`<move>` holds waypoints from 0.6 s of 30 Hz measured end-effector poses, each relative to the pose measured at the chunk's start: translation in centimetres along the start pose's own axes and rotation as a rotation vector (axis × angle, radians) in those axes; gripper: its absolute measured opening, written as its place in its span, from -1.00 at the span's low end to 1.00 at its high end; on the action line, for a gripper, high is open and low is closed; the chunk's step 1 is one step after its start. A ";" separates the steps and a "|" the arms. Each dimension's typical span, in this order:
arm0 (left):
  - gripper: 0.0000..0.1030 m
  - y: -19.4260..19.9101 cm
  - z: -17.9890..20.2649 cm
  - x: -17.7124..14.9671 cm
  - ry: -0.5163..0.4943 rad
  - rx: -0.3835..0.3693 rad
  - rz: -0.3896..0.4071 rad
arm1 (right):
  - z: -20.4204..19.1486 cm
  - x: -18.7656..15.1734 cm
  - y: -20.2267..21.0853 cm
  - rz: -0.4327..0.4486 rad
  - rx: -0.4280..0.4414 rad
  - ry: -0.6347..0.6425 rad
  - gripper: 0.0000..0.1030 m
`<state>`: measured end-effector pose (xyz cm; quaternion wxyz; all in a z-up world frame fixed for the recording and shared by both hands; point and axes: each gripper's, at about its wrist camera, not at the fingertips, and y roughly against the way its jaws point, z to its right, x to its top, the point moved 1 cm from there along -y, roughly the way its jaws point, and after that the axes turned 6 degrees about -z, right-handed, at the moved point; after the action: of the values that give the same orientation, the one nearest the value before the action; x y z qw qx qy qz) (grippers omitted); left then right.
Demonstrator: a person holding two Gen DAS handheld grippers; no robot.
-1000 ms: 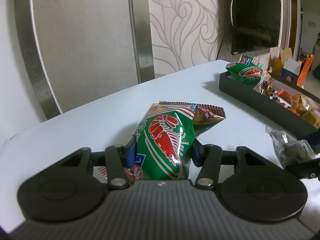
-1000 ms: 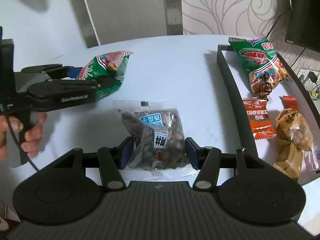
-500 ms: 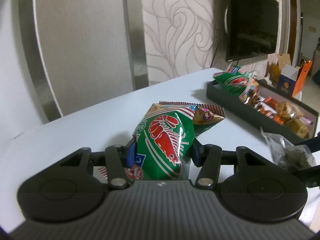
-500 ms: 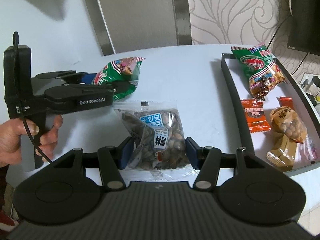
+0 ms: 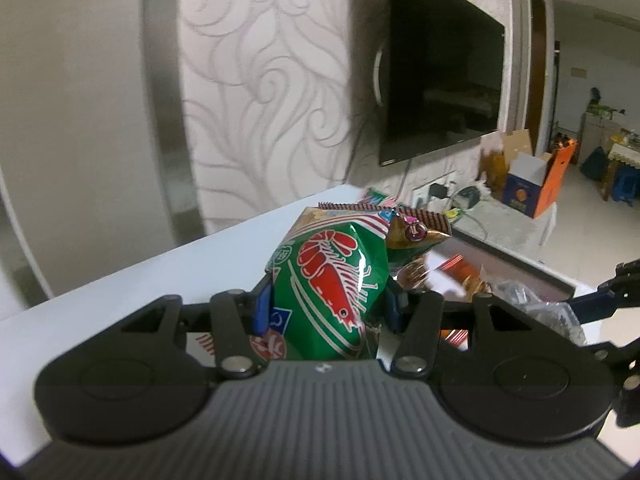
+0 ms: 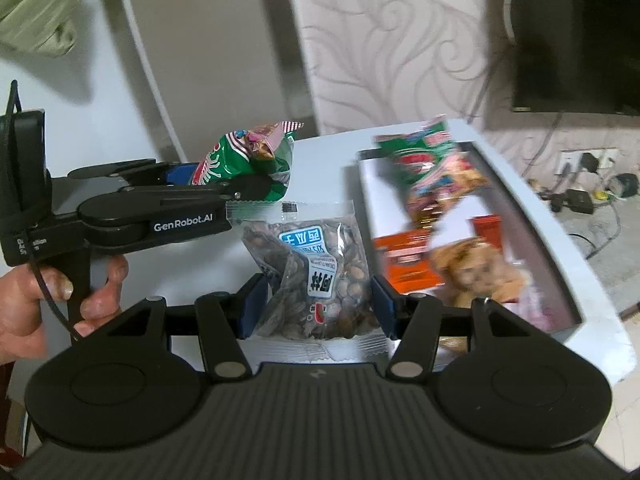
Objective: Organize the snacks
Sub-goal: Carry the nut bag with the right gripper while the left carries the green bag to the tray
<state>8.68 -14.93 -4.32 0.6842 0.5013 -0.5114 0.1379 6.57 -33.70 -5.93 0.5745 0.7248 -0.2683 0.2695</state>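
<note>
**Both grippers loaded above the table**

While the white table (image 6: 328, 160) carries a dark tray (image 6: 532, 216) along its right side, with mixed snack packets blurred inside, both grippers are raised over the tabletop. Left gripper (image 5: 326, 304), seen at left from the right wrist with a hand (image 6: 36, 300) on its grip, clamps a green shrimp-print packet (image 5: 332, 292). Right gripper (image 6: 316, 304) clamps a clear seed bag (image 6: 316, 272) just beside the tray.

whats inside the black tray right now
The black tray holds a green shrimp snack bag, an orange packet and a bag of nuts. Its near end is hidden by the hand-held gripper.
</note>
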 end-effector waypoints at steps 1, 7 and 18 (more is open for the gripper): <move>0.07 -0.4 0.6 0.3 -0.003 -0.008 0.002 | 0.6 0.0 0.1 0.001 -0.008 -0.007 0.21; 0.07 -2.9 3.7 1.4 -0.027 -0.053 0.003 | 4.1 0.0 0.2 0.007 -0.048 -0.043 0.21; 0.07 -6.6 6.5 2.3 -0.055 -0.080 -0.004 | 9.0 -0.2 0.3 0.010 -0.118 -0.080 0.21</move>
<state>10.61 -24.09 -6.14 0.6896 0.4781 -0.5342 0.1021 6.94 -42.51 -7.63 0.6038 0.6983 -0.3102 0.2271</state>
